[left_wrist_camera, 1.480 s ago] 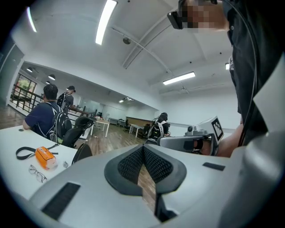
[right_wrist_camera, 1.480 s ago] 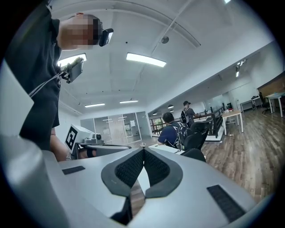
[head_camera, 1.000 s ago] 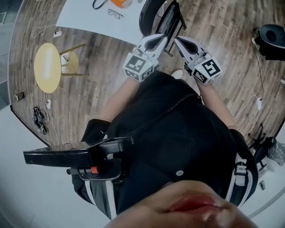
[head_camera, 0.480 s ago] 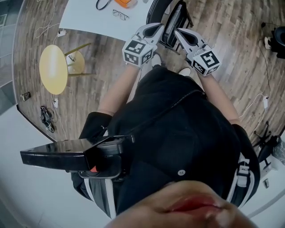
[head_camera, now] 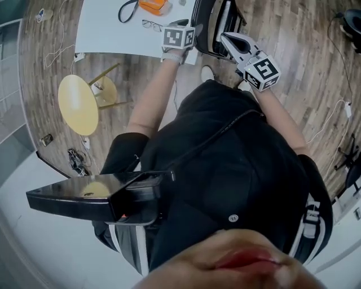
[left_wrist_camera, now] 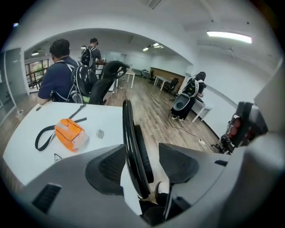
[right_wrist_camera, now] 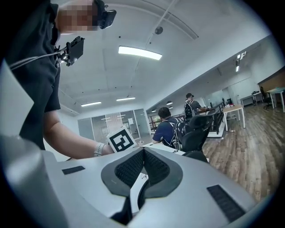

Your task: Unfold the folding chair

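Likely stiff and heavyish, black tubular folding chair (left_wrist_camera: 129, 129); take by frame tube between left hand-held gripper's (left_wrist_camera: 141, 153) just-opened jaws (untouched); right hand-held gripper (right_wrist_camera: 141, 165) closed, empty.

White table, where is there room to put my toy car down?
Seen from the head view, the white table is bare along its left part, from its left edge up to the orange pouch and the glasses. It is crowded at the right end, where the pouch, the glasses and the folded chair sit close together.
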Demonstrator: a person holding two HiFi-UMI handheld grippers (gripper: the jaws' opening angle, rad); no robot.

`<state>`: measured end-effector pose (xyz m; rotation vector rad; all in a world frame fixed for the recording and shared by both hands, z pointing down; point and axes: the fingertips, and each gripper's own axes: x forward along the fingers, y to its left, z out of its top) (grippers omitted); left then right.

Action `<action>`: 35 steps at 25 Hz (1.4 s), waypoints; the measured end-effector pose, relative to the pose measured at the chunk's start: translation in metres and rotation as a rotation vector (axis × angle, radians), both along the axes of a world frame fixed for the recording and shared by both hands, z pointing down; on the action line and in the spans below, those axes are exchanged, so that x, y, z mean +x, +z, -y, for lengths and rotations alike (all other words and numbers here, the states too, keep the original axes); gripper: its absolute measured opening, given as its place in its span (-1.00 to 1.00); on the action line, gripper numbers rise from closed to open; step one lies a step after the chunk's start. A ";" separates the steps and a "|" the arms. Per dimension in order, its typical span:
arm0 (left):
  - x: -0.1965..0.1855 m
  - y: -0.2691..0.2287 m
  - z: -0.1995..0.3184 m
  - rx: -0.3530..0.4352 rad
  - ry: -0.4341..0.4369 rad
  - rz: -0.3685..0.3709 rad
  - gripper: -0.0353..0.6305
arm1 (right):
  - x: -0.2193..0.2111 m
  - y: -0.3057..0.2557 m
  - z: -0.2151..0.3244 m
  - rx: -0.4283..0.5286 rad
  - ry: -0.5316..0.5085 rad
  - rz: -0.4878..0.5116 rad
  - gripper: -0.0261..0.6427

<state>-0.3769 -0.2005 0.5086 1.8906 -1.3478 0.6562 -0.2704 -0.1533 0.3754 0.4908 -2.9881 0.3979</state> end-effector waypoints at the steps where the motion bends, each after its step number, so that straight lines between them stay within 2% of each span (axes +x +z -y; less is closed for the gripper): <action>1: -0.001 0.010 0.003 -0.033 -0.003 -0.007 -0.20 | 0.001 0.003 0.002 -0.007 0.014 -0.001 -0.90; 5: 0.000 0.041 0.013 -0.122 0.013 -0.030 -0.19 | 0.003 0.009 0.005 -0.026 0.060 -0.003 -0.90; 10: -0.010 0.066 0.016 -0.171 0.004 0.013 -0.19 | 0.001 0.011 0.003 -0.037 0.094 -0.008 -0.90; 12: -0.012 0.073 0.018 -0.187 -0.002 0.008 -0.19 | 0.004 0.014 0.004 -0.043 0.105 -0.010 -0.90; 15: -0.006 0.077 0.021 -0.204 0.007 -0.034 -0.36 | 0.009 0.020 0.005 -0.063 0.129 -0.017 -0.90; 16: -0.003 0.077 0.020 -0.205 0.008 -0.039 -0.50 | 0.011 0.022 0.004 -0.074 0.139 -0.017 -0.90; 19: 0.000 0.076 0.017 -0.204 -0.018 -0.039 -0.53 | 0.019 0.030 0.005 -0.120 0.180 -0.017 -0.90; 23: 0.005 0.074 0.019 -0.212 -0.030 -0.045 -0.55 | 0.028 0.053 0.016 -0.199 0.247 -0.046 -0.90; 30: 0.046 0.061 0.021 -0.171 -0.038 -0.087 -0.57 | 0.048 0.084 0.024 -0.297 0.311 -0.077 -0.90; 35: 0.068 0.057 0.022 -0.158 -0.057 -0.086 -0.58 | 0.069 0.130 0.036 -0.347 0.388 -0.166 -0.90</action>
